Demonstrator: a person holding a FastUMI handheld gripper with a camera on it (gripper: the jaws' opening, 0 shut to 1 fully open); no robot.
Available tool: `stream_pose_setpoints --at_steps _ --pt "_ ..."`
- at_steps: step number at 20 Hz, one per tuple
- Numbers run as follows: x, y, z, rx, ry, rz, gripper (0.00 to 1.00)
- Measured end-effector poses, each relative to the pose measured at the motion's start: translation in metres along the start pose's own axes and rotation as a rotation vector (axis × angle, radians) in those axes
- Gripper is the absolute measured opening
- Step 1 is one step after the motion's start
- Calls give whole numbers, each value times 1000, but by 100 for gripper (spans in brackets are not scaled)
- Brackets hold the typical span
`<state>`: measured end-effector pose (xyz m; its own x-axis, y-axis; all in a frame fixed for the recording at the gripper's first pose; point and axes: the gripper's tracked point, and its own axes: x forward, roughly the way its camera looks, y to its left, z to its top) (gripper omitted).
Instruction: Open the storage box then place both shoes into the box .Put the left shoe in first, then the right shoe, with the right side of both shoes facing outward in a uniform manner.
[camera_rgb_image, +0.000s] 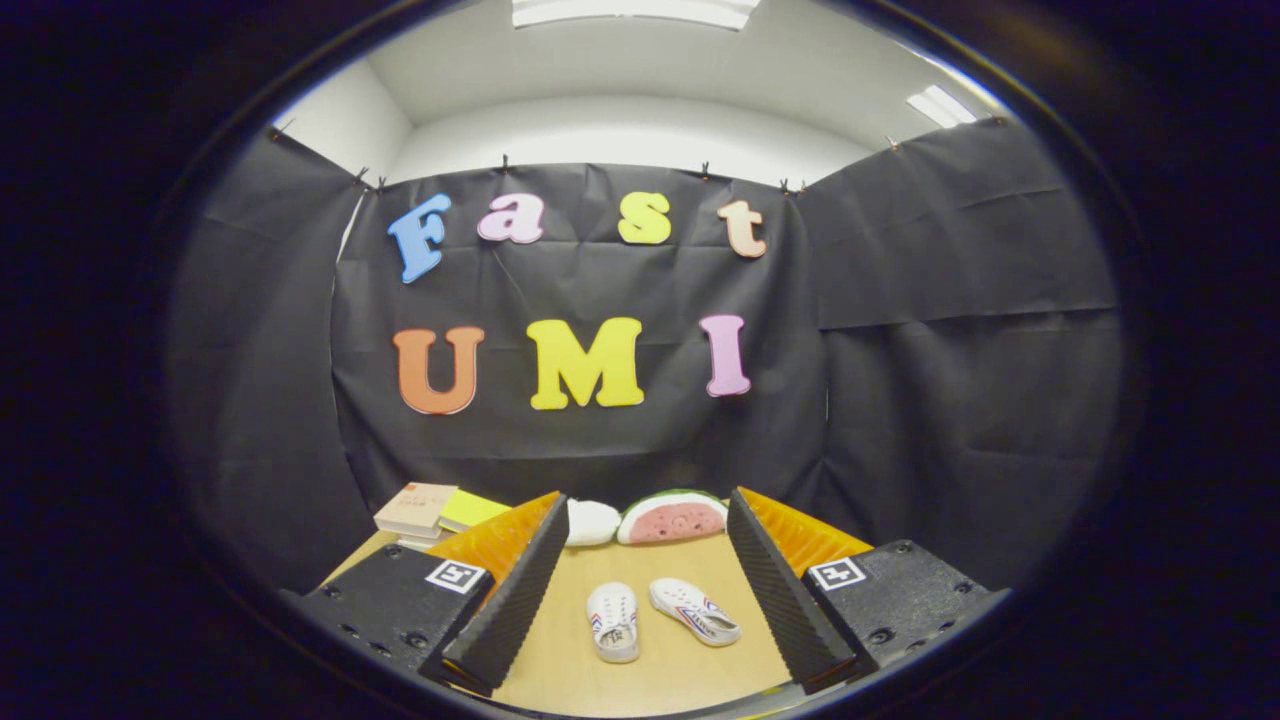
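The two shoes, one (613, 621) beside the other (695, 610), are lying on the table (650, 670) ahead of your gripper (647, 590), whose fingers you are holding spread wide apart, gripping nothing, a watermelon toy (672, 518) beyond.

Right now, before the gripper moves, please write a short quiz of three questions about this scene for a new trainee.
1. True or false: the gripper is shut on a shoe.
2. How many shoes lie on the wooden table?
3. What lies beyond the shoes, by the black cloth wall? A) a watermelon slice cushion B) a kettle C) a storage box

Key
1. False: the fingers are spread apart and hold nothing.
2. Two: the left-hand white shoe and the right-hand white shoe.
3. A: the watermelon slice cushion.
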<state>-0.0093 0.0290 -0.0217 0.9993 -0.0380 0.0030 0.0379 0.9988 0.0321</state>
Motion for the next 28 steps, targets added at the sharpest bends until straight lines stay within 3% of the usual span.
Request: stream_pose_setpoints --at_steps 6,10,18,24,28 --pt "34 10 -34 24 95 28 100" --pt "82 17 -48 -7 165 98 100" --pt "184 86 -96 185 506 538 100" --pt "191 140 -158 355 824 878 100" --pt "191 158 -211 440 1089 966 100"
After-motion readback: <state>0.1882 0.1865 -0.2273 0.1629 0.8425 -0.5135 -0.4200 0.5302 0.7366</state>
